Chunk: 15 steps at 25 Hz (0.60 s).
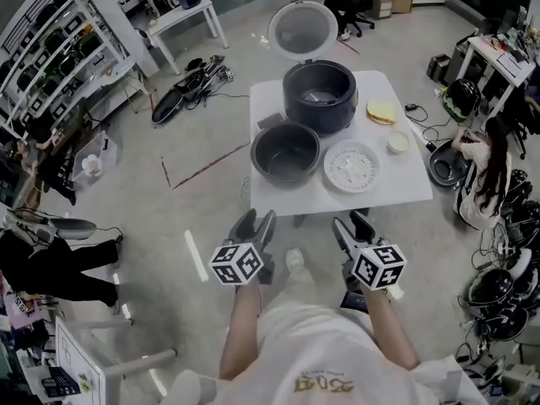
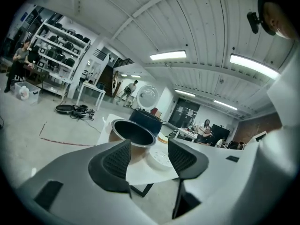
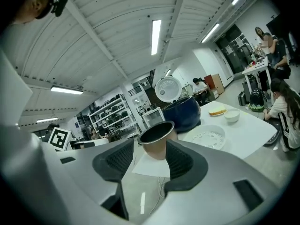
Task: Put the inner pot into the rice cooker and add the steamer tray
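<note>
The dark inner pot (image 1: 285, 153) stands on the white table (image 1: 405, 188), in front of the dark blue rice cooker (image 1: 319, 95) whose lid (image 1: 303, 30) is raised. The white perforated steamer tray (image 1: 351, 166) lies right of the pot. My left gripper (image 1: 257, 219) and right gripper (image 1: 350, 222) hover side by side before the table's near edge, both open and empty. In the left gripper view the pot (image 2: 133, 132) and tray (image 2: 159, 157) show between the jaws of the left gripper (image 2: 149, 161). The right gripper (image 3: 149, 161) frames the pot (image 3: 157, 135), with the tray (image 3: 206, 137) to its right.
A yellow round item (image 1: 381, 111) and a small white bowl (image 1: 398, 143) sit on the table's right side. A seated person (image 1: 485, 171) is close to the table's right edge. Cables and gear (image 1: 190, 83) lie on the floor to the left.
</note>
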{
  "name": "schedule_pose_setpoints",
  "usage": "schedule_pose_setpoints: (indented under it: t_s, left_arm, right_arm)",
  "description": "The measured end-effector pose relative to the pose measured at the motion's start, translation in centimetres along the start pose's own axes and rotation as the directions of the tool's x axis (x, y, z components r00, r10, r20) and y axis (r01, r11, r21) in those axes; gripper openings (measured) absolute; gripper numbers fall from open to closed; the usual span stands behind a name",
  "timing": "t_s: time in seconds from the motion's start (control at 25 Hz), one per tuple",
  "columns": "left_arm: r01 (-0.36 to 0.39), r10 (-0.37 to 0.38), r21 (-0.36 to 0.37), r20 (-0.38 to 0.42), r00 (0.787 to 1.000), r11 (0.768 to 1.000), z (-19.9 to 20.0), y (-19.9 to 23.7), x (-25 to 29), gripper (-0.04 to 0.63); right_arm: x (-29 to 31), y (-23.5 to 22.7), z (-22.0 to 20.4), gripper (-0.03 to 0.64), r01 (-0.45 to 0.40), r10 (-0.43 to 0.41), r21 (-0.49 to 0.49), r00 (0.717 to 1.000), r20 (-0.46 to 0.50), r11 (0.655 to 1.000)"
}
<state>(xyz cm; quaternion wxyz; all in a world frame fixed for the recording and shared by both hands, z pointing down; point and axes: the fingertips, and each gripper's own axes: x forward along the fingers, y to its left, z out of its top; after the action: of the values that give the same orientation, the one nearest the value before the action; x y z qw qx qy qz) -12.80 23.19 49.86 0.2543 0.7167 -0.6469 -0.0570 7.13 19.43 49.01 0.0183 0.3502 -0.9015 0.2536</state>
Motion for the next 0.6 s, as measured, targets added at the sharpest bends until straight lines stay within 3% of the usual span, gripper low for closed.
schedule_pose_setpoints:
  t_s: [0.32,0.6]
  left_arm:
    - [-0.007,0.005,-0.045,-0.045,0.999,0.999,4.5,9.0,9.6,0.253]
    - [0.001,-0.011,-0.077,-0.124,0.992,0.997,6.1,13.8,15.7,0.253]
  right_arm:
    - [12.3,-3.2,1.4,0.209,0.053,-0.049,0.061,0.997,-0.058,0.997]
    - [19.3,-5.5,1.0,0.207,0.121,-0.105,0.119,0.986,-0.130,0.986]
